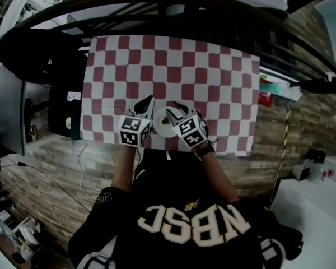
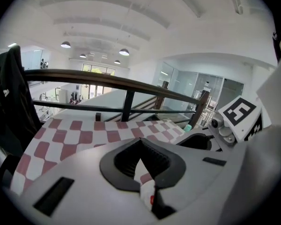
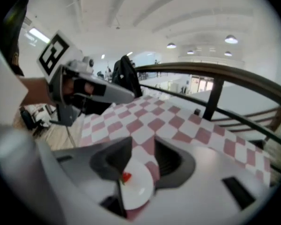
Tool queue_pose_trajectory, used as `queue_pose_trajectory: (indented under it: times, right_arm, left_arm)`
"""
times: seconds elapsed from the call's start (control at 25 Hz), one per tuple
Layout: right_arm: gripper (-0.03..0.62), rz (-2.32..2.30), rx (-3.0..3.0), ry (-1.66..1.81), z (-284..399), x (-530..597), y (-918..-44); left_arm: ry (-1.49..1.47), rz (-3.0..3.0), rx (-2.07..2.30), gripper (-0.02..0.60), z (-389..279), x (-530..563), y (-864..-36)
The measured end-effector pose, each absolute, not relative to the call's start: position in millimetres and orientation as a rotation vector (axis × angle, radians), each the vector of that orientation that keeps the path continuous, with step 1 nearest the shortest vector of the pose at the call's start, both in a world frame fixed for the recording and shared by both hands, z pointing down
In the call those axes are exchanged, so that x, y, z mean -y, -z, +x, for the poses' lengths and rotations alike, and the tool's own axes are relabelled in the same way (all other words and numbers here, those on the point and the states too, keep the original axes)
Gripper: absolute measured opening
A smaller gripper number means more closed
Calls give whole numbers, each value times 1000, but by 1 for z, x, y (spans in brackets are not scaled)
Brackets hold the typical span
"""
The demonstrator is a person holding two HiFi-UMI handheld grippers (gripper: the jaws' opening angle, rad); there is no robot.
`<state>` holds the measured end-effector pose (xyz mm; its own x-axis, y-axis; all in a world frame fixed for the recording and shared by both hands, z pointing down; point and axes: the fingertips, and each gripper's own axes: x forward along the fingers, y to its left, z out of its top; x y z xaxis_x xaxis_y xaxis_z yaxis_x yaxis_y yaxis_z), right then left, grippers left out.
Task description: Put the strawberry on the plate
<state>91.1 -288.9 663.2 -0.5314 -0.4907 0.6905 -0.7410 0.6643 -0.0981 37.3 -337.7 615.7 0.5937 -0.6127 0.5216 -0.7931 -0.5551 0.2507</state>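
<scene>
- The right gripper [image 3: 143, 161] is open, its 2 jaws spread wide with nothing pinched between them.
- Through the gap between those jaws a white plate [image 3: 139, 190] shows, lying just under and ahead of the jaw tips.
- The strawberry [image 3: 126, 176] sits on the plate, near the rim on the side of this gripper's left jaw and free of both pads.
- The left gripper [image 2: 141, 161] also stands open with a narrower gap; only cloth and a slice of the plate show through it, and it grips nothing.
- In the head view the plate [image 1: 161, 126] lies between the left gripper [image 1: 144, 102] and the right gripper [image 1: 175, 110], close to both.
- Both grippers point away from the person over the near edge of a red-and-white checked cloth [image 1: 173, 66].
- A dark curved railing [image 1: 157, 4] runs beyond the cloth, well ahead of both grippers.
</scene>
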Motion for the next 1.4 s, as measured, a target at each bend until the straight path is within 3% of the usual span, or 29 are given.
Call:
queue_pose_trajectory:
  times: [0.28, 0.68, 1.4]
  right_arm:
    - [133, 1244, 2400, -419, 111, 334, -557]
    - [38, 1477, 2624, -145, 115, 348, -410]
    - [18, 1654, 2596, -59, 132, 342, -362]
  left_arm:
    - [-416, 2489, 1129, 9, 58, 357, -544]
    - [-123, 2663, 1247, 9, 60, 367, -421]
    - [65, 2721, 1231, 9, 65, 351, -369]
